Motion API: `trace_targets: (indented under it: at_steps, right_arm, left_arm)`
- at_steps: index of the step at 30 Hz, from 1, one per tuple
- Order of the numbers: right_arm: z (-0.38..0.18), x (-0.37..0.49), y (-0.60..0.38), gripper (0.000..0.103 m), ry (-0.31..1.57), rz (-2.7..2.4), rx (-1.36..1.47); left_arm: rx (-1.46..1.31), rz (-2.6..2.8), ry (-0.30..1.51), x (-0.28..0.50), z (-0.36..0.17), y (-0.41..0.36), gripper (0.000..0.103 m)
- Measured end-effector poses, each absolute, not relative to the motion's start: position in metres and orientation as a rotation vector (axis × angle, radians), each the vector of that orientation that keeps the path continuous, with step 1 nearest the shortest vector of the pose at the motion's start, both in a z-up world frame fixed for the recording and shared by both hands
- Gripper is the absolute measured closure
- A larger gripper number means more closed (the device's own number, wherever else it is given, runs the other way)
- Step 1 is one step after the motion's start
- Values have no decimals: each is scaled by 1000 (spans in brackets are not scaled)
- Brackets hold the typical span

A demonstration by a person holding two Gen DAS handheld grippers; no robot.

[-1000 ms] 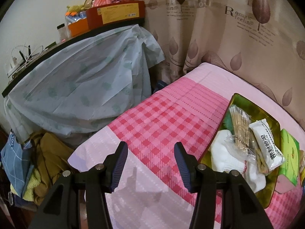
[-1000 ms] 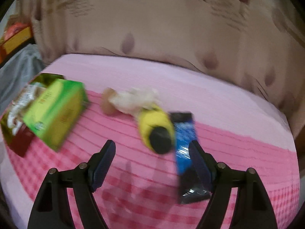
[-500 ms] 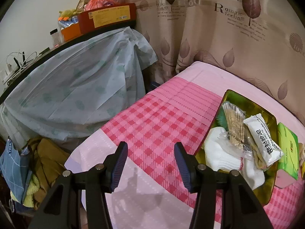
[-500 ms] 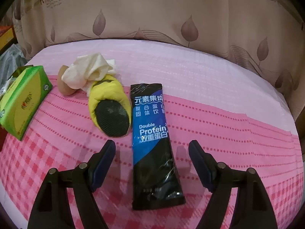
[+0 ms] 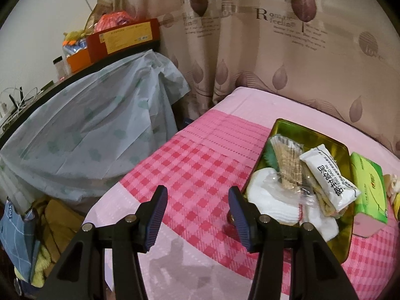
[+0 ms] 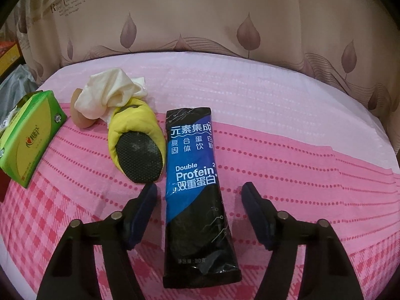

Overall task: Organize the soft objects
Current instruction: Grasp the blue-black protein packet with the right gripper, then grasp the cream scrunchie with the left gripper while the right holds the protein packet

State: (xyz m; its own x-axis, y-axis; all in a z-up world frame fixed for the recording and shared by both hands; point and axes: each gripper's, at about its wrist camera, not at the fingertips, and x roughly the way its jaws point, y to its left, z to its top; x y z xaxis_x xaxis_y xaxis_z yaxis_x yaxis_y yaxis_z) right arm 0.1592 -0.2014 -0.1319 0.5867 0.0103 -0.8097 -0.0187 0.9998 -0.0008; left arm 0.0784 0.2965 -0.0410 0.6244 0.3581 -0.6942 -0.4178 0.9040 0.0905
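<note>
A pink bedspread [image 6: 250, 105], checked in red and pink toward its near edge, carries a black-and-blue protein sachet [image 6: 195, 175] printed in white lettering, a yellow slipper [image 6: 136, 135] with a black dotted sole, a cream cloth [image 6: 110, 95] and a green-and-yellow tissue pack [image 6: 27, 132]. A gold tray [image 5: 310, 135] holds white socks [image 5: 270, 200] and a white snack packet [image 5: 330, 177]. Behind hangs a beige curtain [image 5: 275, 50] patterned with mauve leaves.

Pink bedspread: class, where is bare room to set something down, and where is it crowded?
Free: the checked stretch between the gold tray and the draped grey cloth; also right of the protein sachet, toward the curtain. Crowded: inside the tray, and around the green tissue box and yellow slipper.
</note>
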Motion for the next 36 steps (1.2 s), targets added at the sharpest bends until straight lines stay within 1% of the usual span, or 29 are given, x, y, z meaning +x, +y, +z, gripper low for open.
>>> trace_targets:
  at_steps: [3, 4, 5, 7, 24, 30, 36]
  right_arm:
    - [-130, 159, -204, 50, 939, 17, -3]
    - [-129, 158, -205, 55, 939, 16, -3]
    - [-129, 157, -206, 57, 937, 13, -6]
    - [-129, 156, -208, 59, 937, 12, -4]
    - [-129, 113, -264, 60, 937, -101, 37]
    - [-131, 99, -289, 60, 925, -134, 83]
    - [-131, 100, -289, 59, 924, -133, 87]
  left_arm:
    - [-47, 437, 778, 80, -38, 287, 51]
    - [-41, 428, 777, 80, -38, 283, 51]
    - [-35, 420, 776, 80, -37, 279, 51]
    - [-21, 394, 778, 80, -36, 268, 51]
    - [118, 37, 811, 96, -25, 123, 51]
    - [201, -93, 784, 103, -19, 60, 51]
    - [224, -241, 797, 117, -19, 8, 51]
